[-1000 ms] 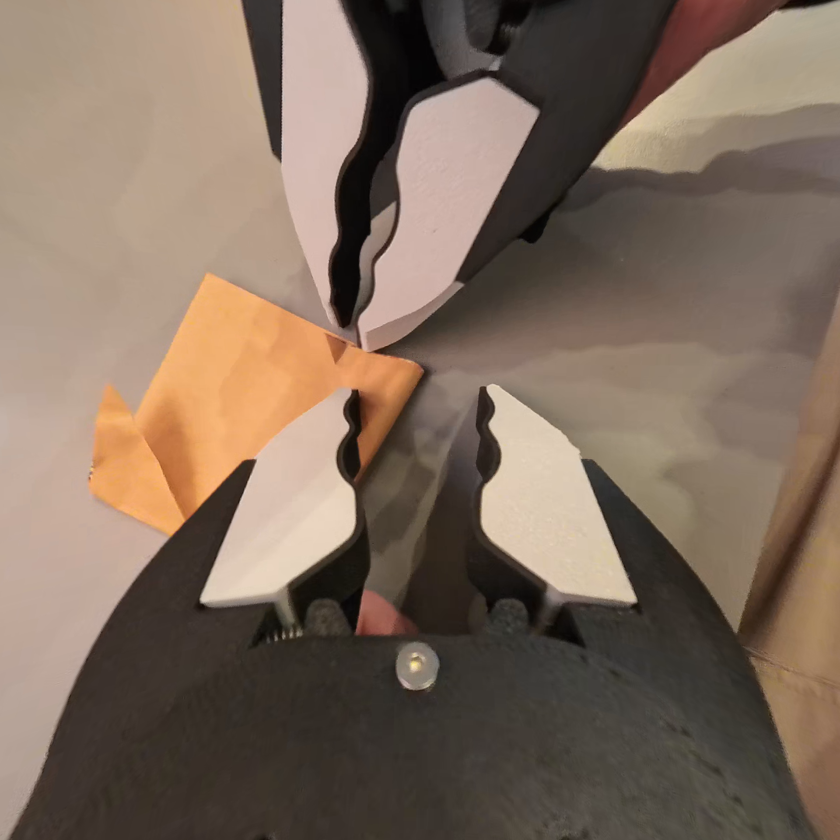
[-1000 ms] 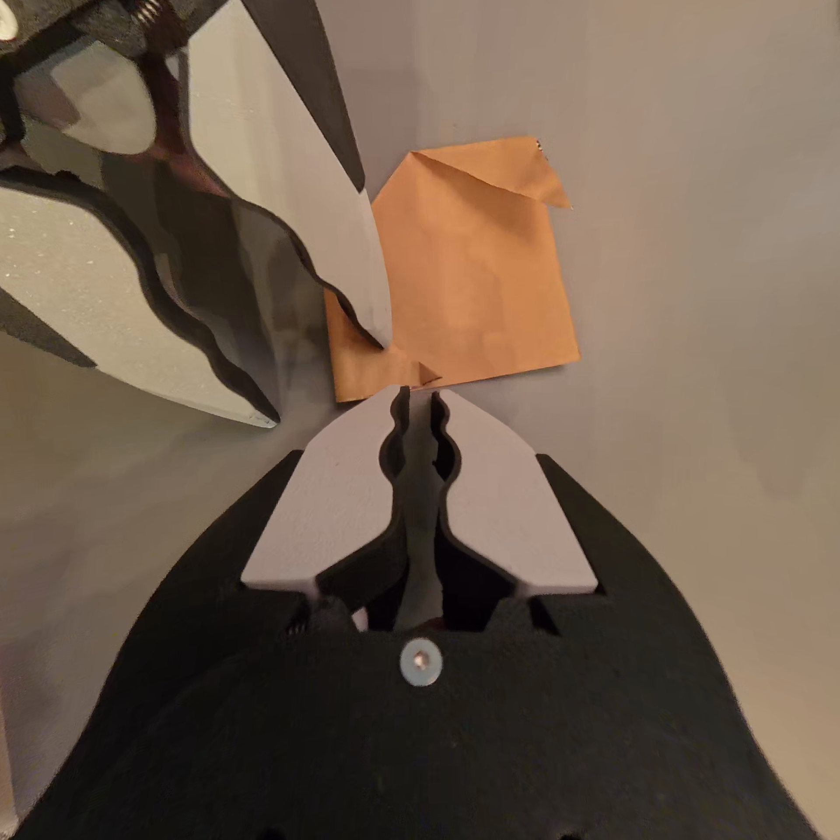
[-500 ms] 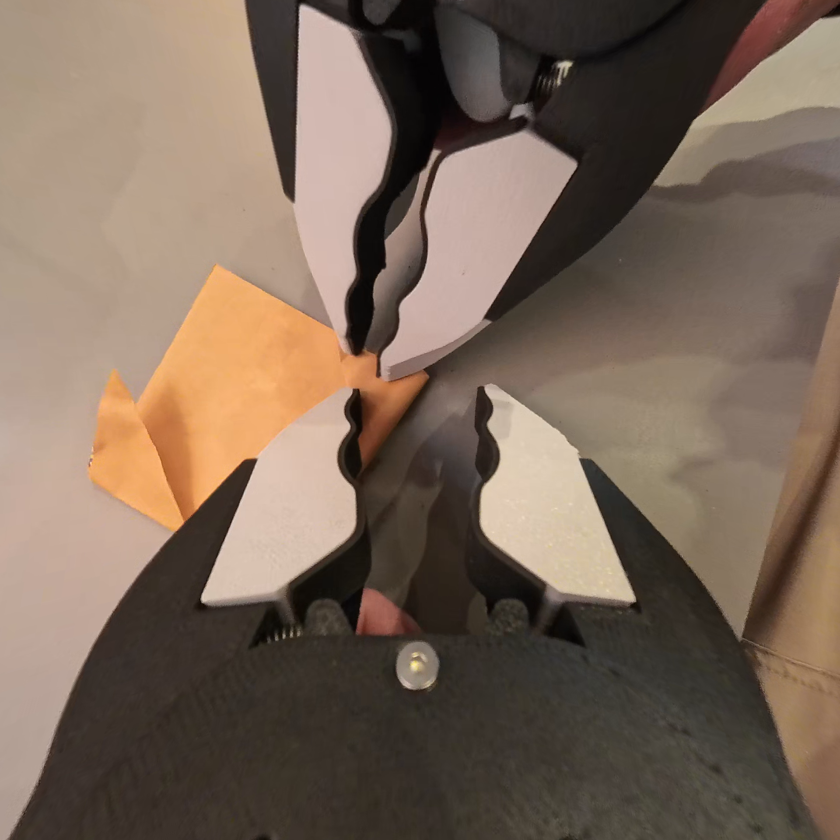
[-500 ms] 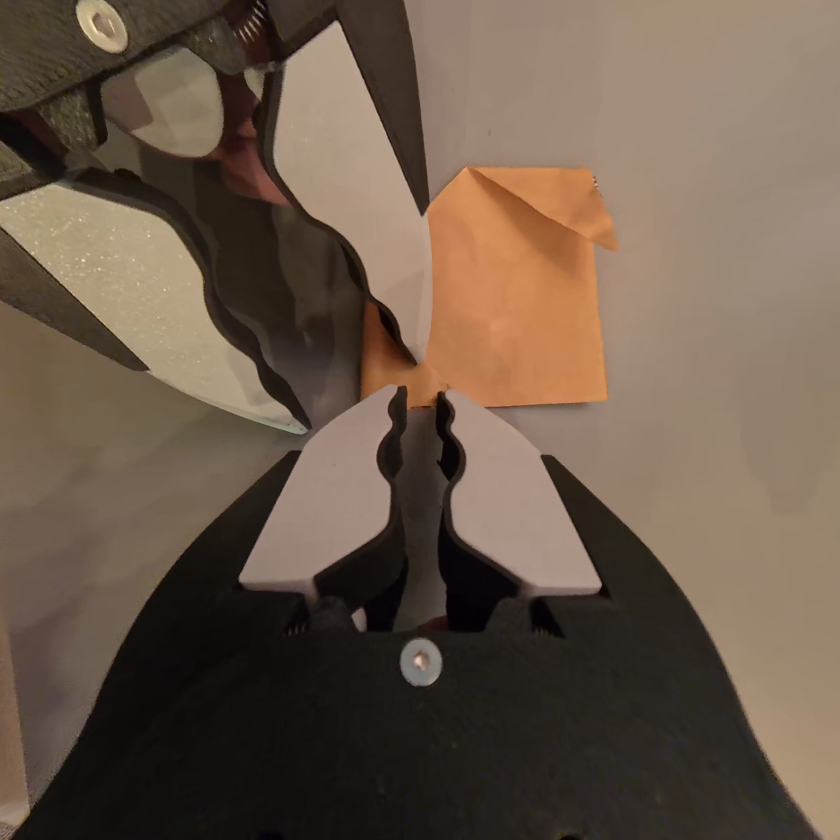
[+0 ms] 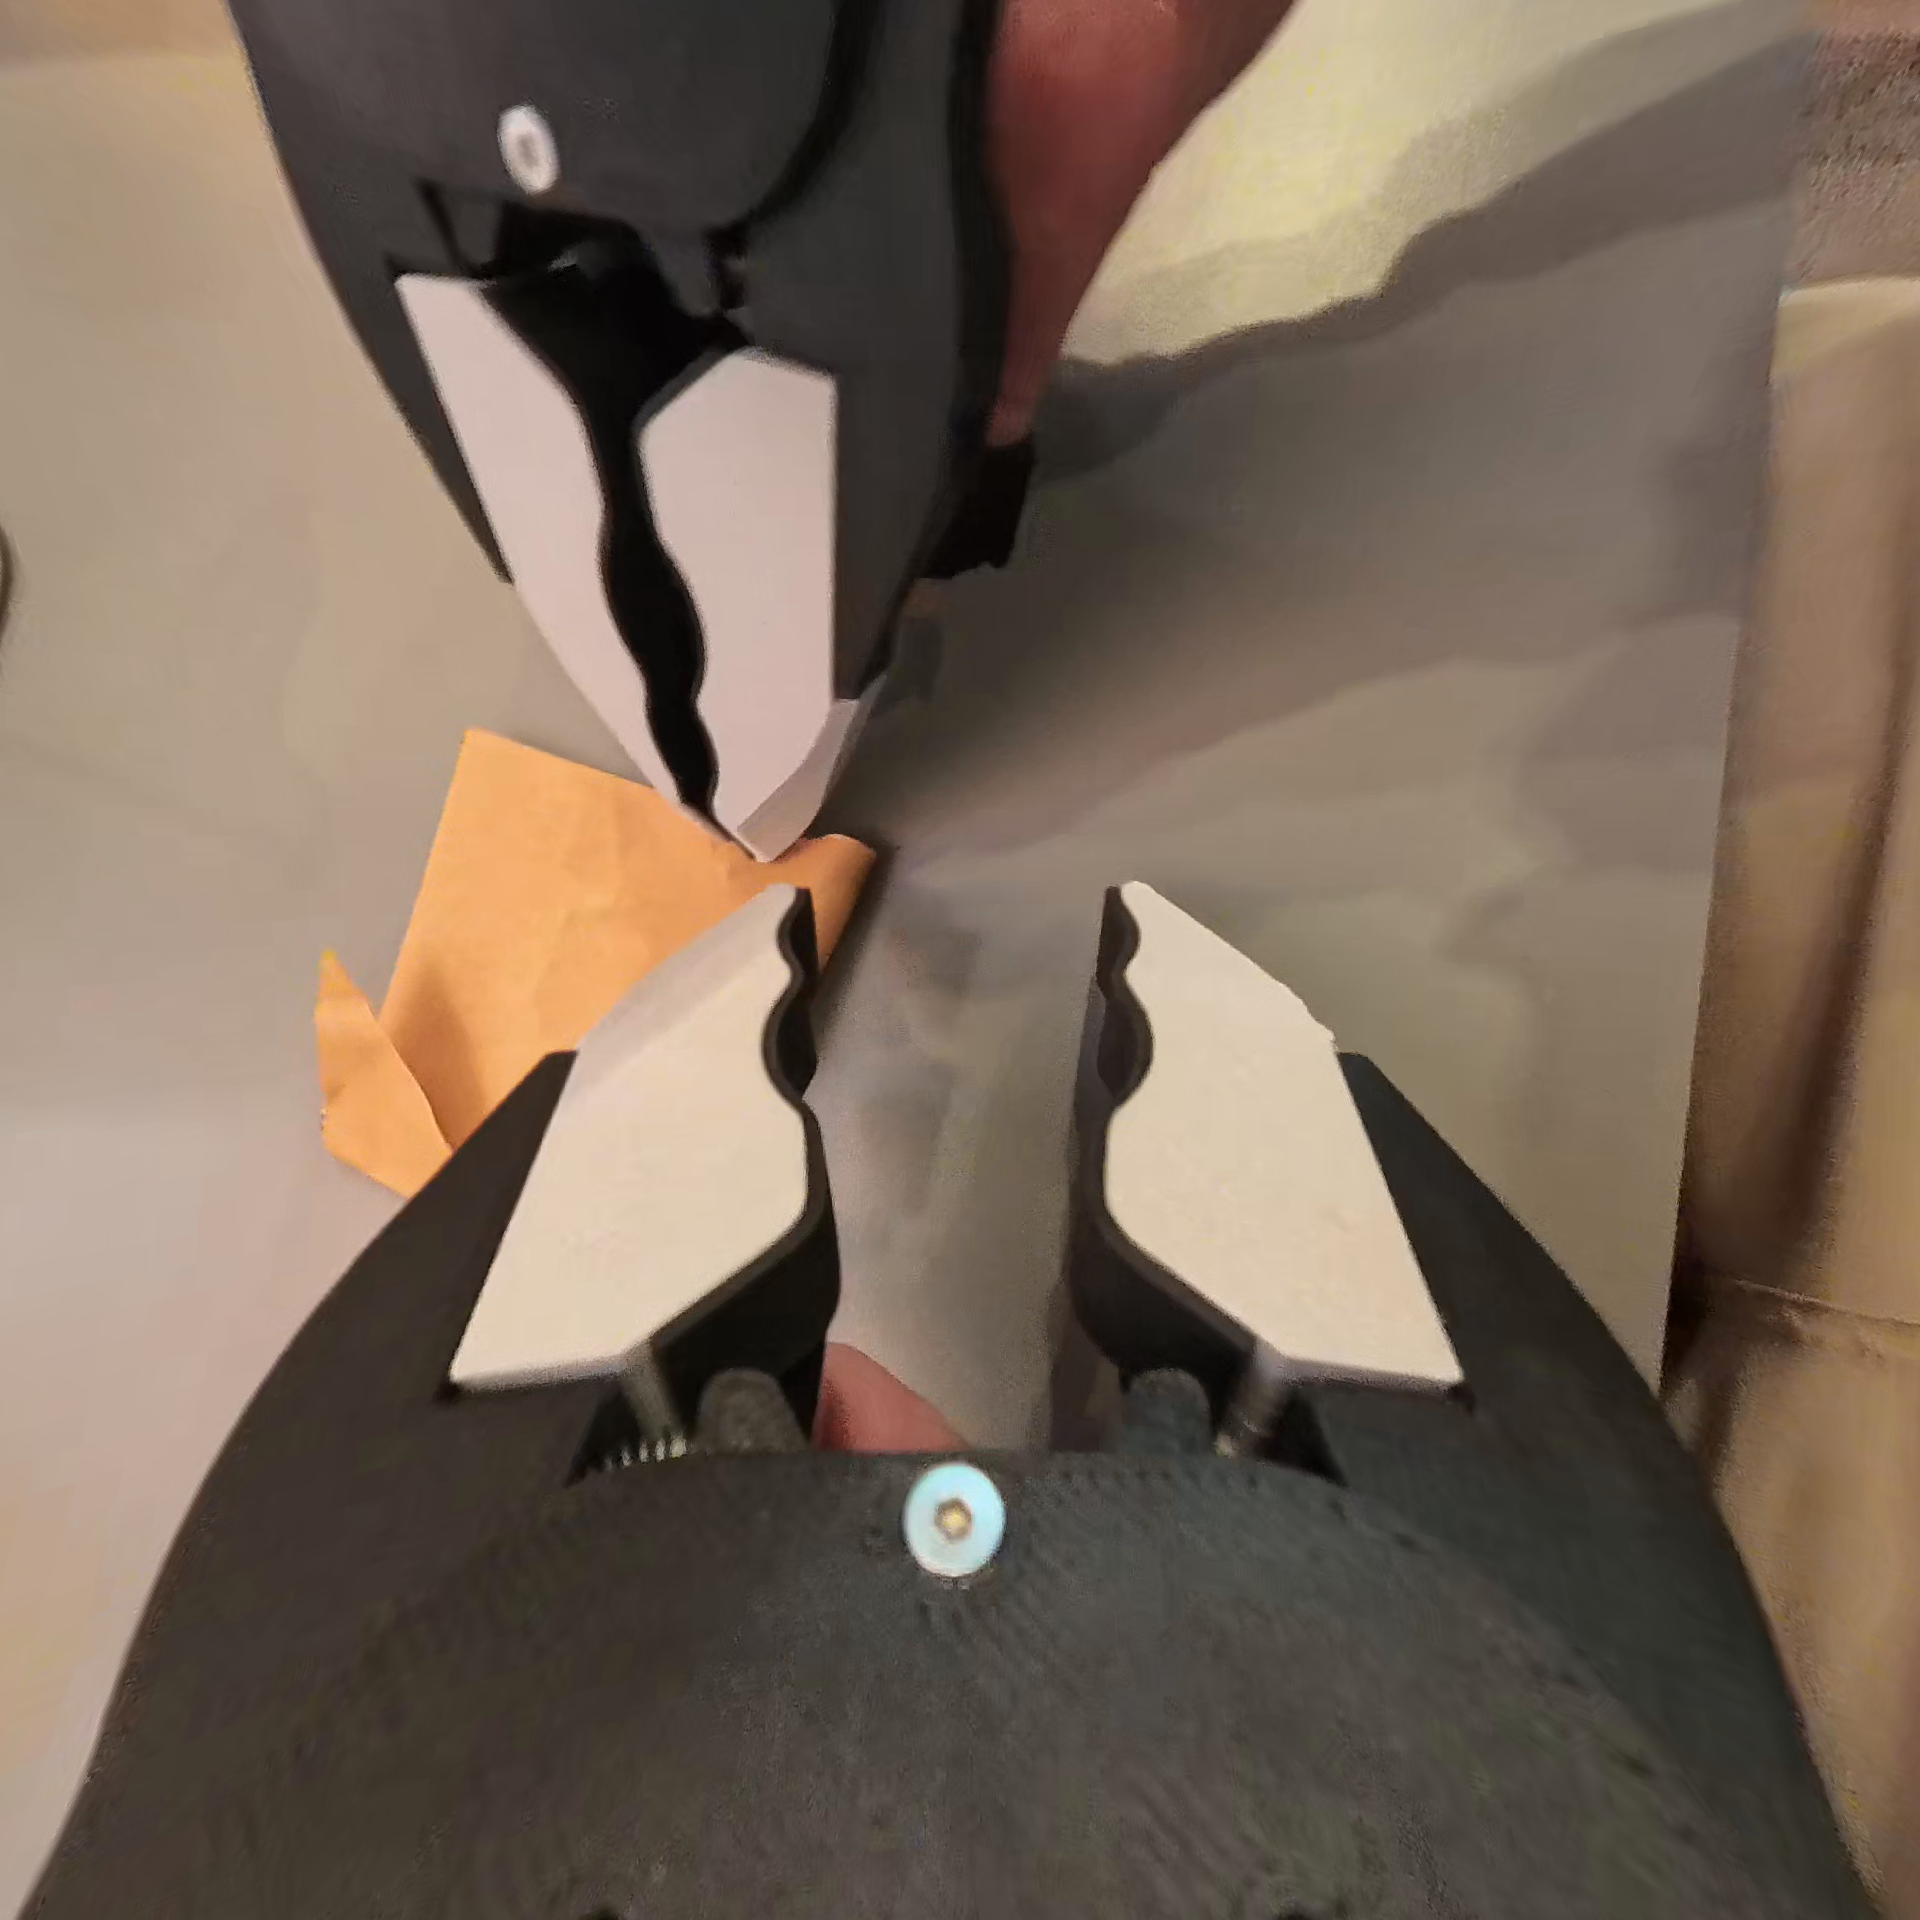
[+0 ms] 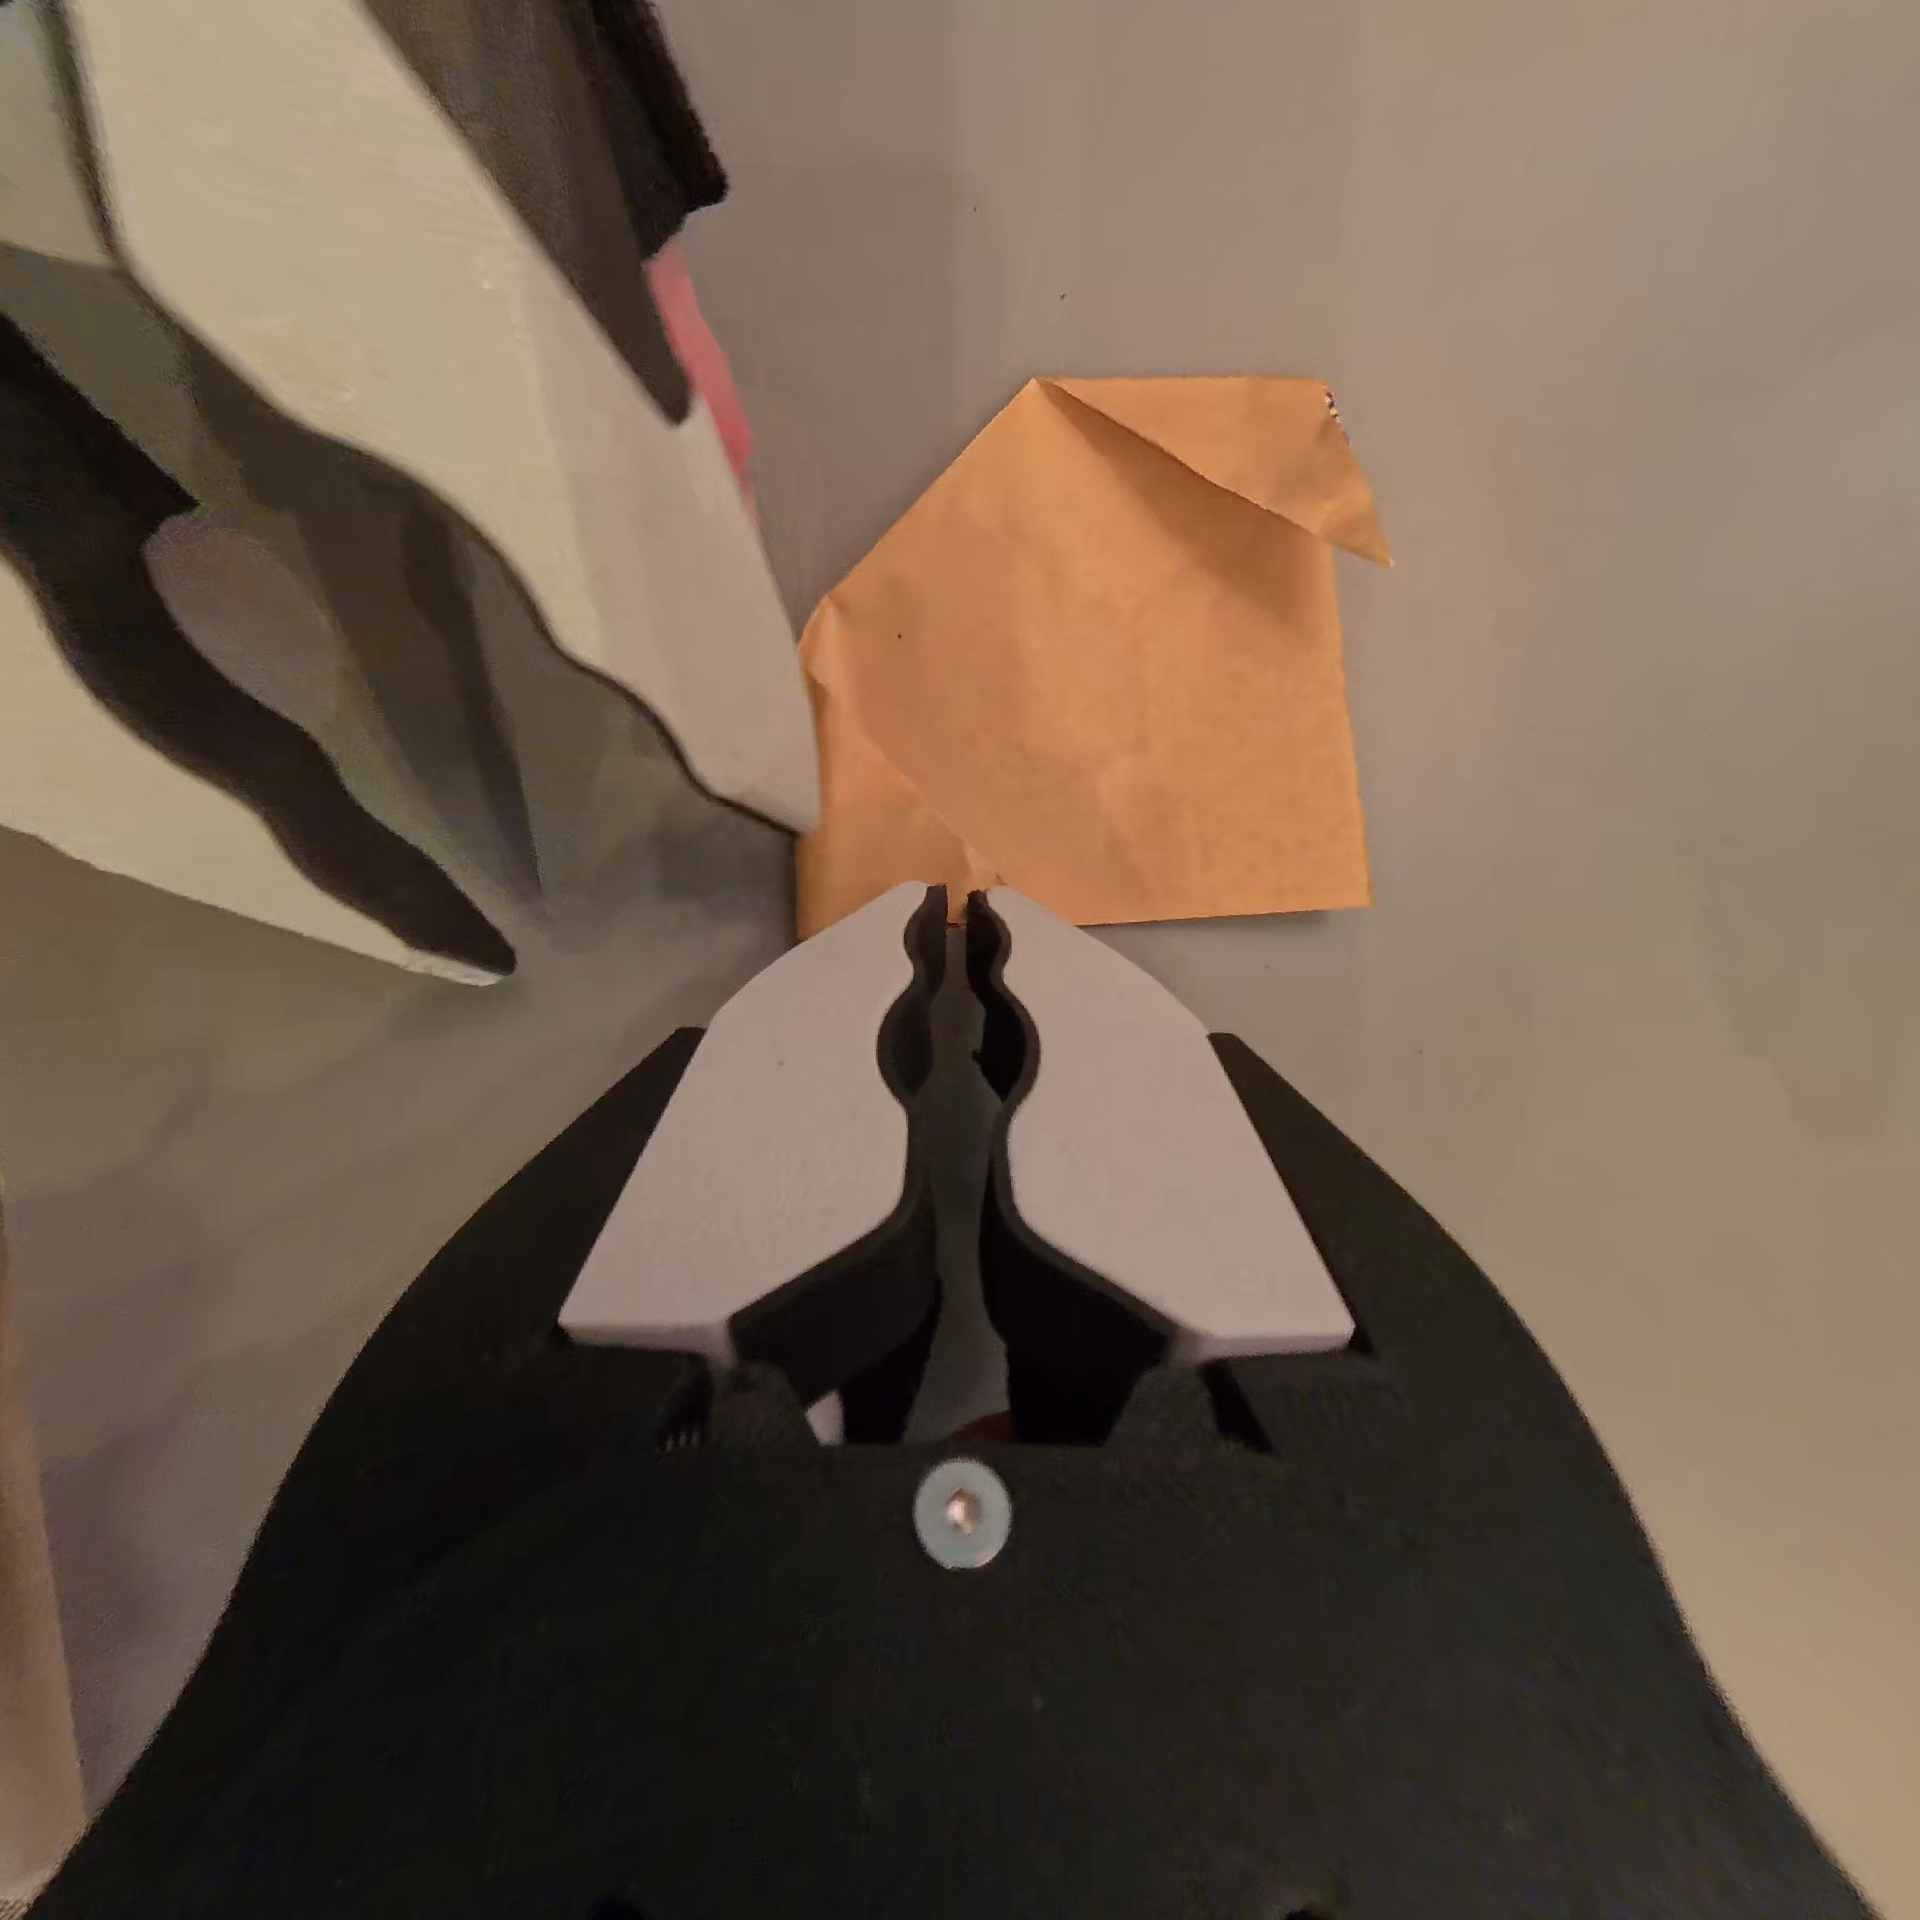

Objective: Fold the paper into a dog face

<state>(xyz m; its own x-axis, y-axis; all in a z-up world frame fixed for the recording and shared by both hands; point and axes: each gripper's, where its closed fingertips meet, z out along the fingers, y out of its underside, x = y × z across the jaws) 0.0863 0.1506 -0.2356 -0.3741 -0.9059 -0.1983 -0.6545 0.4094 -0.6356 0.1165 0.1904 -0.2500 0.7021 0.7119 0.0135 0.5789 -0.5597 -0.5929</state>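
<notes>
Since a moment ago the right gripper (image 6: 958,902) has been closing its fingers, and it is now pinching a small raised bit of the near edge of the orange paper (image 6: 1101,707), its jaws almost together with the paper caught at the tips. Nearest to me, the left gripper (image 5: 961,904) is hovering with its jaws standing wide apart and holding nothing, one fingertip overlapping the paper's near corner; whether it is touching I cannot tell. The paper is lying flat on the grey table (image 6: 1610,935), well away from any edge I can see. It is looking light, thin and limp, already creased and a little crumpled, so I judge it will be bending or tearing under a hard tug; corners and folded edges seem the safest places to take it. From the right wrist view its long axis is running away from the gripper, with a folded flap pointing off to the far right.
</notes>
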